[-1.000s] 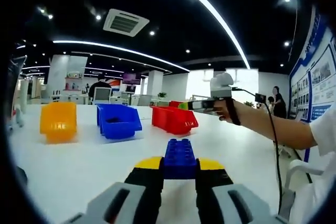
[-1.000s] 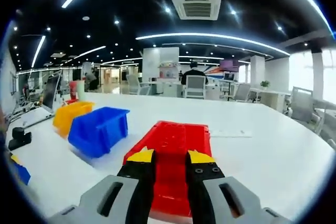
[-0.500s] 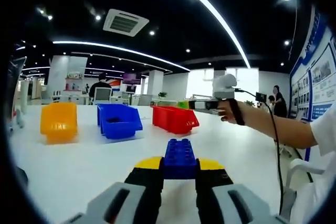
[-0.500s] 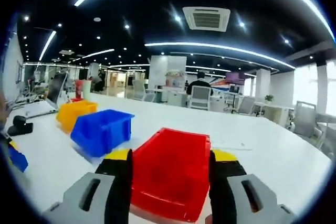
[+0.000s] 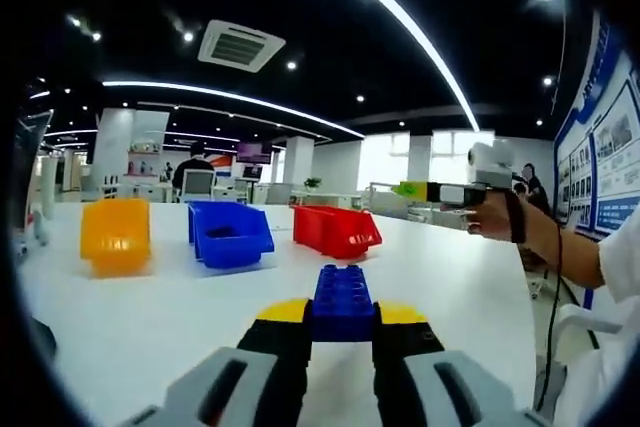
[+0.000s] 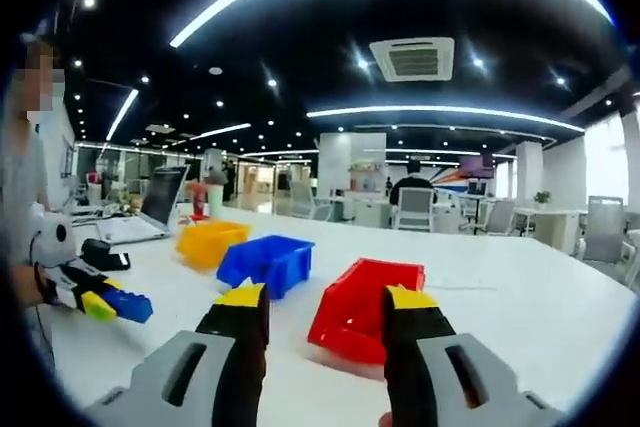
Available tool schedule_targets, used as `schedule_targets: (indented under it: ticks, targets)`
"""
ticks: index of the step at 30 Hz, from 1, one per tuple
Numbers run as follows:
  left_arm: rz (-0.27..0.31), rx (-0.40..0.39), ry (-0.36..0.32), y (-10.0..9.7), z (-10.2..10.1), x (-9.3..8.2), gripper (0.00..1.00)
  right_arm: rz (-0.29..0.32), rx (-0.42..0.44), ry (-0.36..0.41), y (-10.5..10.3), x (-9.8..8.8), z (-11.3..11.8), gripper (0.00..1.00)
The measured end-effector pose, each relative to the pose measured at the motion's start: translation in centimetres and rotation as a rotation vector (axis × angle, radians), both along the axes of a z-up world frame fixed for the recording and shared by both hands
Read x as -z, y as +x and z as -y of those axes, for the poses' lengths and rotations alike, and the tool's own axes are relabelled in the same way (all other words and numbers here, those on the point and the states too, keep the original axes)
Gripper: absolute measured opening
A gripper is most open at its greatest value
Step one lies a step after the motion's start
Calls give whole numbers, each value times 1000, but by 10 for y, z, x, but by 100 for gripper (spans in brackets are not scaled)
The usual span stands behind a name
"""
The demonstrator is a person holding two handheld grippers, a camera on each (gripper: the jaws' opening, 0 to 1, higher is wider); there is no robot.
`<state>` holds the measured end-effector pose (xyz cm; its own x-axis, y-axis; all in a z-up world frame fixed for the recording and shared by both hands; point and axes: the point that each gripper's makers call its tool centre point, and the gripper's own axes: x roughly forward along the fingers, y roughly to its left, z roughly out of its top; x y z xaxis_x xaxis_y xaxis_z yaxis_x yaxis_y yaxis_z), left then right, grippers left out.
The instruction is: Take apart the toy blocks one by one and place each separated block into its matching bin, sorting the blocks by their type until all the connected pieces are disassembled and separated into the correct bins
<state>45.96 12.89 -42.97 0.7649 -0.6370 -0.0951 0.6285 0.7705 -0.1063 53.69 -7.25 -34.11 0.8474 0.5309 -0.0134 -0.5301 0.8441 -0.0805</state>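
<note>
White table (image 5: 150,317) spans both views, big open office behind it. Three bins sit on it in a row, apart from each other: yellow bin (image 5: 116,234), blue bin (image 5: 229,233), red bin (image 5: 337,231). Same three in the right gripper view, yellow (image 6: 211,243) farthest, blue (image 6: 266,263) in the middle, red (image 6: 364,306) nearest, tilted with its open side toward the camera.

Left gripper (image 5: 343,319) is held low over the table, level, pointing at the bins. Its yellow-tipped black jaws are clamped on a blue block (image 5: 343,301), studs up, the block sitting between the tips. From the right gripper view the same gripper comes in at the left edge with the blue block (image 6: 127,304) sticking out front, held by a hand in a wrist strap.

Right gripper (image 6: 325,309) is up in the air beside the table, jaws spread wide apart with nothing between them; the red bin shows through the gap, well beyond the tips. In the left gripper view it is at the right (image 5: 408,189), level, off past the red bin and clear of it, a person's hand (image 5: 490,217) on the handle, forearm stretched out, cable hanging under the wrist.

Around: laptop (image 6: 158,209) open on the table's far left, a black object just beside it, seated person (image 6: 413,190) at desks in the back, ceiling light strips, blue poster wall (image 5: 600,167) at the right.
</note>
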Motion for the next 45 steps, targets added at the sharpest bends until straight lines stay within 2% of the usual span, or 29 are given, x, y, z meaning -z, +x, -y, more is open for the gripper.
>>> schedule_targets:
  ticks: [4,9,13,22,24,27,33,37,40,45]
  targets:
    - [-8,-21,-26,4,-5,-3,25,15,-28,18,-27,0,-3,46]
    - [-4,-38,-33,4,-11,-16,25,-40,-101,66,-48,15,-14,46]
    - [9,-58,-29,3,-19,-32,25,-45,-114,58,-49,23,-16,45]
    - [-6,-114,-23,19,-23,-44,25,-55,-133,73,-45,24,-25,41]
    - [-2,-119,-16,29,-22,-52,25,-64,-137,65,-45,26,-28,40]
    - [-11,-128,-44,42,-21,-63,25,-65,-150,67,-48,27,-33,39]
    - [12,-160,-43,74,-22,-83,25,-90,-175,53,-51,33,-42,35]
    - [9,-179,-50,94,-19,-87,25,-78,-184,49,-54,31,-43,35]
    - [-7,-193,-25,118,-19,-84,25,-73,-183,48,-55,31,-42,34]
    - [-16,-227,11,142,-24,-83,25,-81,-182,44,-56,35,-40,34]
